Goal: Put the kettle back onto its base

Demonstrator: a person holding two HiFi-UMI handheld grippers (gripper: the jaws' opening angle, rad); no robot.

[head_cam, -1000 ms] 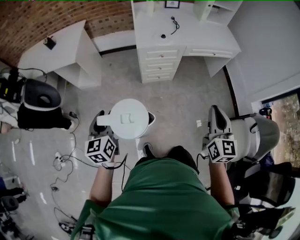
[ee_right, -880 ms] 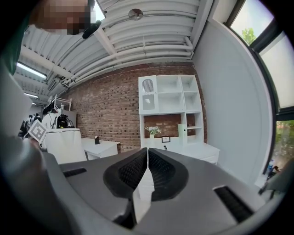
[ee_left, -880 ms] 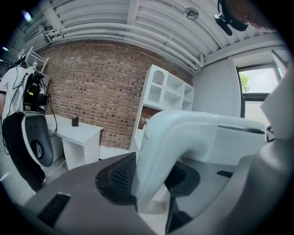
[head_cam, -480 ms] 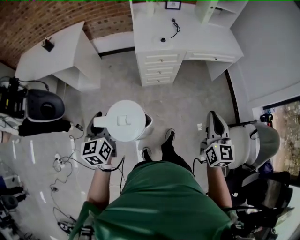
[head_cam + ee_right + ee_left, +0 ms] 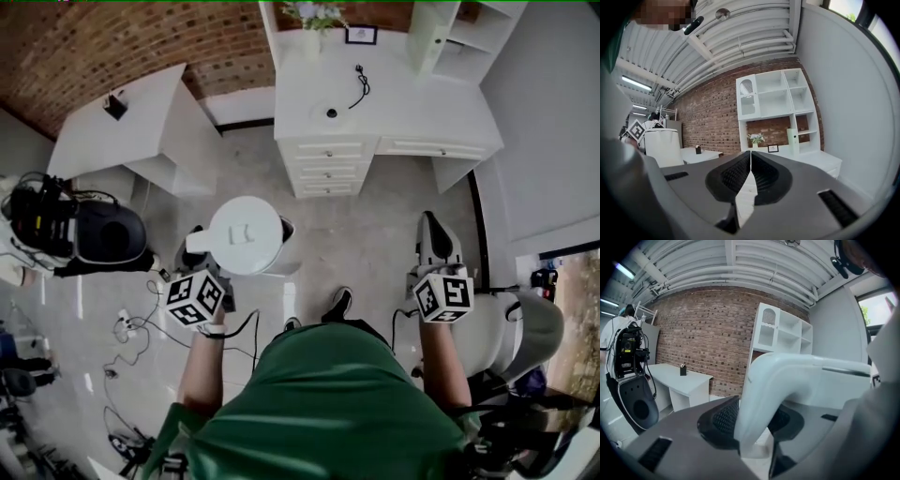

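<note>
A white kettle (image 5: 246, 234) hangs in front of me above the floor, seen from above with its lid up. My left gripper (image 5: 199, 247) is shut on its curved handle (image 5: 774, 389), which fills the gap between the dark pads (image 5: 721, 420) in the left gripper view. The round base with a dark centre (image 5: 329, 112) lies on the white desk (image 5: 412, 108) ahead, with a black cord (image 5: 361, 81) behind it. My right gripper (image 5: 433, 242) is held out at the right, shut and empty, its pads touching (image 5: 750, 164). The kettle's body (image 5: 663, 146) shows at the left of the right gripper view.
The desk has a stack of drawers (image 5: 330, 165), a shelf unit (image 5: 776, 105), a flower vase (image 5: 314, 17) and a small frame (image 5: 361, 36). A second white table (image 5: 112, 131) stands at the left. Black equipment (image 5: 89, 234) and floor cables (image 5: 131, 323) lie left; a white chair (image 5: 514, 323) stands right.
The person has stepped forward, so the desk and drawers have come nearer. Both grippers travelled along, and the kettle stays in the left grip.
</note>
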